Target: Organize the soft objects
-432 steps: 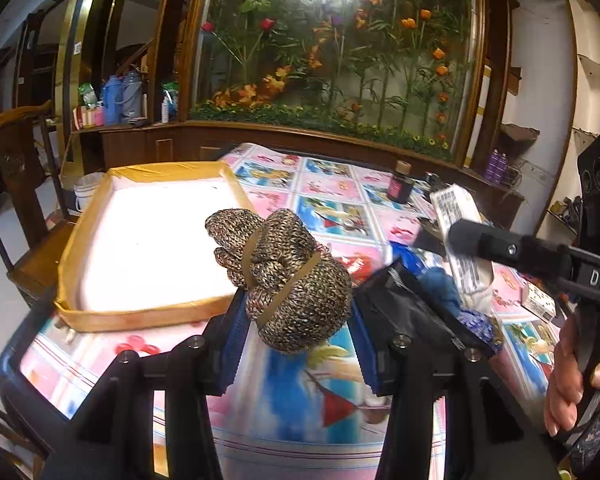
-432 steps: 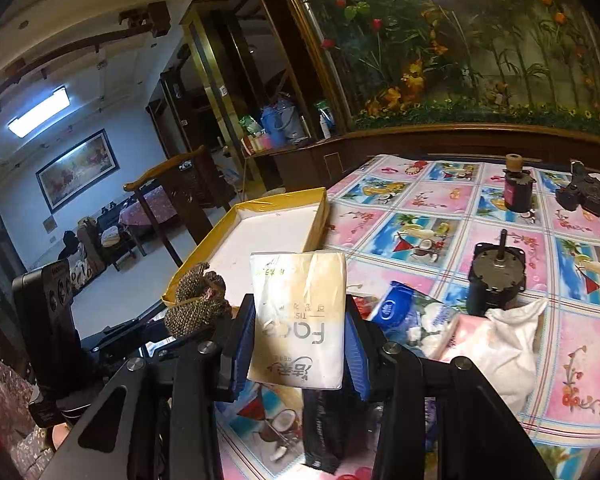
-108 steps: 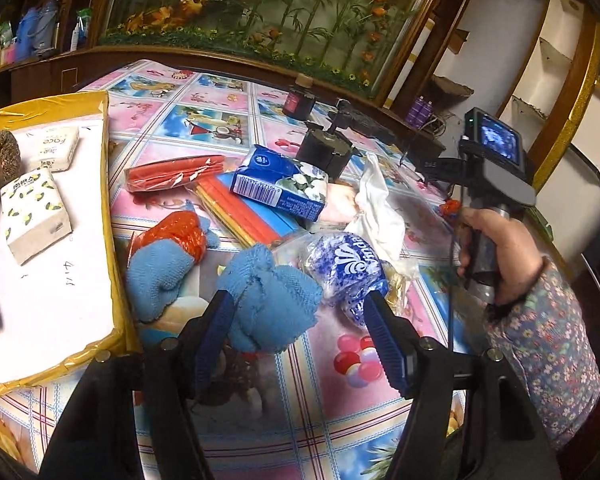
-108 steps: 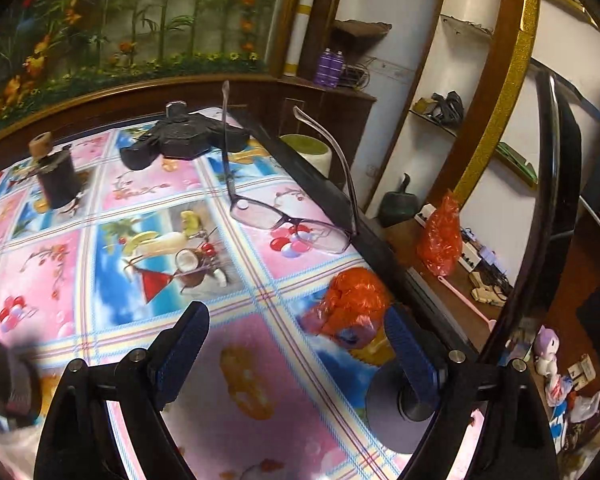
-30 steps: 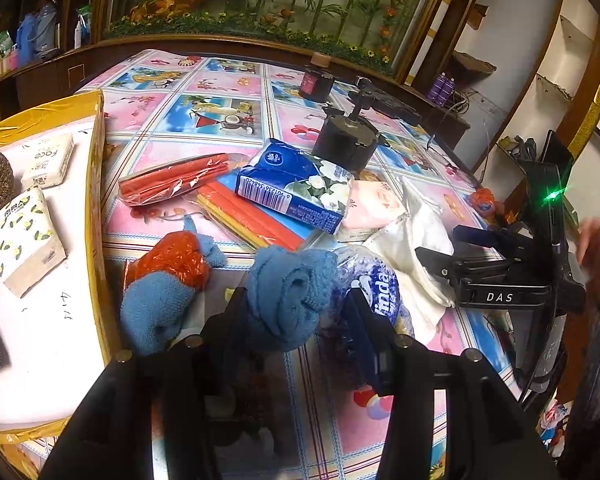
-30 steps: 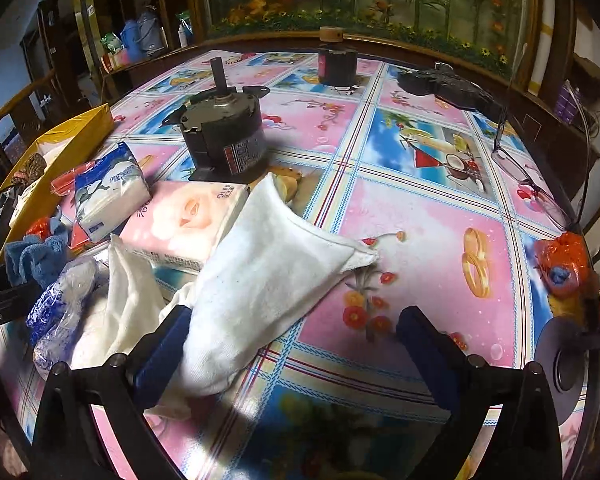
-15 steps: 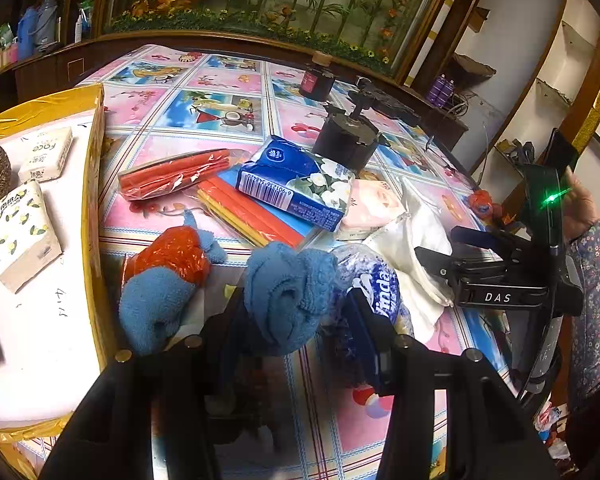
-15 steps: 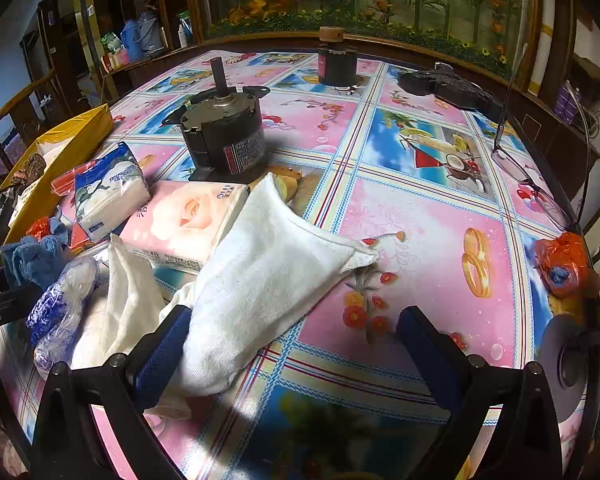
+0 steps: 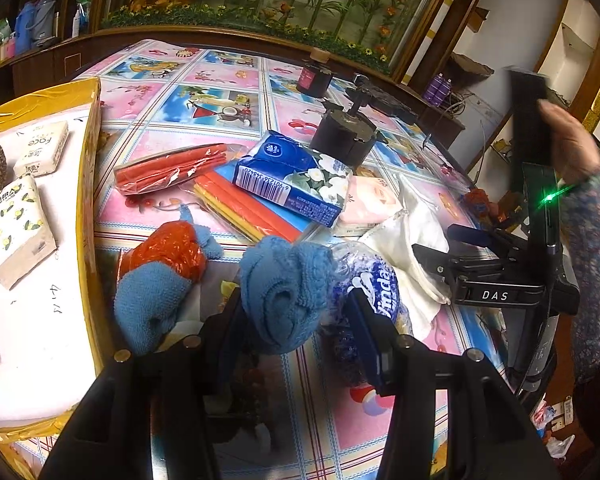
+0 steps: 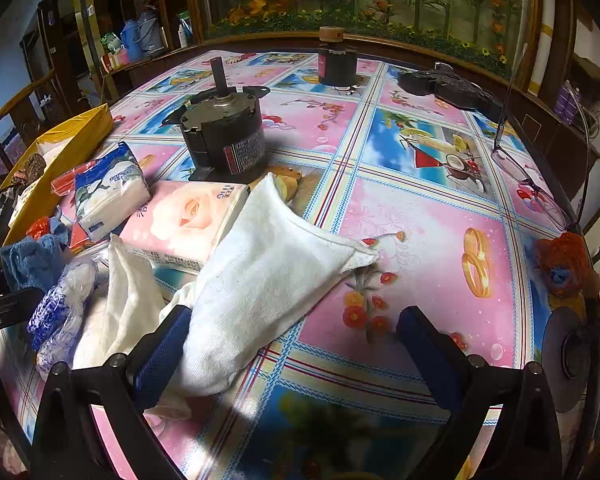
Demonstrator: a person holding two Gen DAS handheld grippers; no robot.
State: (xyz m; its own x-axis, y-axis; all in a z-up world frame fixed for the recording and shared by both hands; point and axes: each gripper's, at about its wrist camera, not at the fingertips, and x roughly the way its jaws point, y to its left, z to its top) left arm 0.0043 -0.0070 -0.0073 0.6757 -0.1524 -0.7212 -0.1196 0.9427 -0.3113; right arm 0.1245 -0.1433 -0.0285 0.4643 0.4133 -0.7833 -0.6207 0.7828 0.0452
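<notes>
While the left gripper [image 9: 300, 316] is clamped on a rolled blue towel [image 9: 286, 292], held just above the patterned tablecloth [image 9: 236, 76] beside the yellow-rimmed tray [image 9: 90, 184], the right gripper [image 10: 296, 340] sits wide open with nothing gripped, its left finger touching the white cloth bag [image 10: 268, 276] lying on the table. A second blue towel [image 9: 150, 308] with an orange bag [image 9: 170, 250] lies near the tray edge. Two tissue packs [image 9: 16, 228] sit inside the tray.
</notes>
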